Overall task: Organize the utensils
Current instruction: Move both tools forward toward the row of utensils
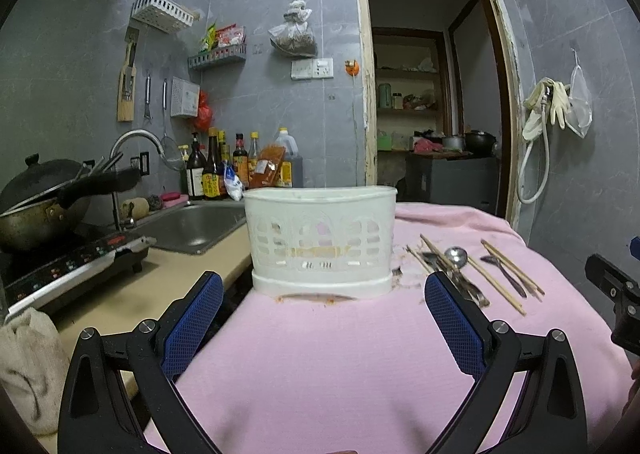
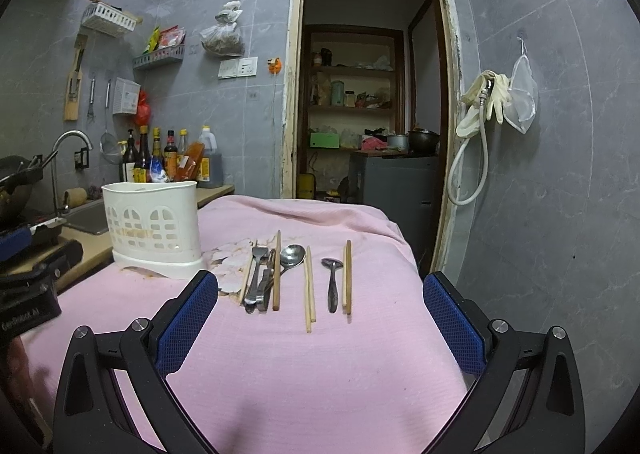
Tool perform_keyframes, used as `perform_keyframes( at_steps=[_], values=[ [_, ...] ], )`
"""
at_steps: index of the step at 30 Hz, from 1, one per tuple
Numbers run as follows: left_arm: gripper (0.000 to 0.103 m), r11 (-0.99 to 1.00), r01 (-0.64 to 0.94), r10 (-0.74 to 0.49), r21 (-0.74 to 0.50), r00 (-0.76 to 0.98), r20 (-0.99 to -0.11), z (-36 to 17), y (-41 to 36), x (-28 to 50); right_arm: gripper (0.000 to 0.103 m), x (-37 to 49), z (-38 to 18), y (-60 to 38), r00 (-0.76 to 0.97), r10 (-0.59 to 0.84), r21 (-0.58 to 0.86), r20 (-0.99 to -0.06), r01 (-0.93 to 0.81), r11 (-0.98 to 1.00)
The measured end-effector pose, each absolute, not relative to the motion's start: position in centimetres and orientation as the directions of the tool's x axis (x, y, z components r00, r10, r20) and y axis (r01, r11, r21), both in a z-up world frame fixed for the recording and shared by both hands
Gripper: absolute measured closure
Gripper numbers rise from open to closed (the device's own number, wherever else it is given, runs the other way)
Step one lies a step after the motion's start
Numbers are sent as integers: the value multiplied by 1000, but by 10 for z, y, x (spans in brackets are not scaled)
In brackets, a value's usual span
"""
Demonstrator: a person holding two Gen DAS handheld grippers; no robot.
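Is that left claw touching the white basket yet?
Apart. In the left wrist view, pink cloth shows between the open left gripper and the white basket.

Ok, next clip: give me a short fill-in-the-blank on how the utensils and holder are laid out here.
1. The utensils lie on a ____ cloth.
2. The white holder stands to the ____ of the utensils in the right wrist view.
3. Both the left gripper and the right gripper have their jaws ____.
4. The rightmost item is a pair of ____.

Missing words: pink; left; open; chopsticks
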State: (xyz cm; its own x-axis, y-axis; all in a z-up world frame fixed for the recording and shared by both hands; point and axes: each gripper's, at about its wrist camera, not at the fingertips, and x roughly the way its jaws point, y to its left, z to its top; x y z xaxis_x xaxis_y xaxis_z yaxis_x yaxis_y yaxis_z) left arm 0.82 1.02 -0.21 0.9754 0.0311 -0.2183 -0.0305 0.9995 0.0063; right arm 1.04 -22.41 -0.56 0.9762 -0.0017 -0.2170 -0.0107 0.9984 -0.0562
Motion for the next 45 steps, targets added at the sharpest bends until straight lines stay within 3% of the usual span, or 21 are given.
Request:
perform_keyframes(
  at_steps=[11,23,34,45],
  values=[
    [4,999,37,-43,-31,968,-248,26,0,39,0,42,11,-243,954,-29,-70,-298,8,998],
    [4,994,107,-106,-9,959,-263,48,-40,78,0,73,28,-268,955,-41,-112,-293,8,994],
    [4,986,166,-162,-20,922,-352,49,-71,123,0,103,35,-285,955,-25,-132,-296,-15,991],
    [4,971,238,-215,4,883,-418,33,-92,157,0,138,23,-302,933,41,-146,-357,-99,984]
  ],
)
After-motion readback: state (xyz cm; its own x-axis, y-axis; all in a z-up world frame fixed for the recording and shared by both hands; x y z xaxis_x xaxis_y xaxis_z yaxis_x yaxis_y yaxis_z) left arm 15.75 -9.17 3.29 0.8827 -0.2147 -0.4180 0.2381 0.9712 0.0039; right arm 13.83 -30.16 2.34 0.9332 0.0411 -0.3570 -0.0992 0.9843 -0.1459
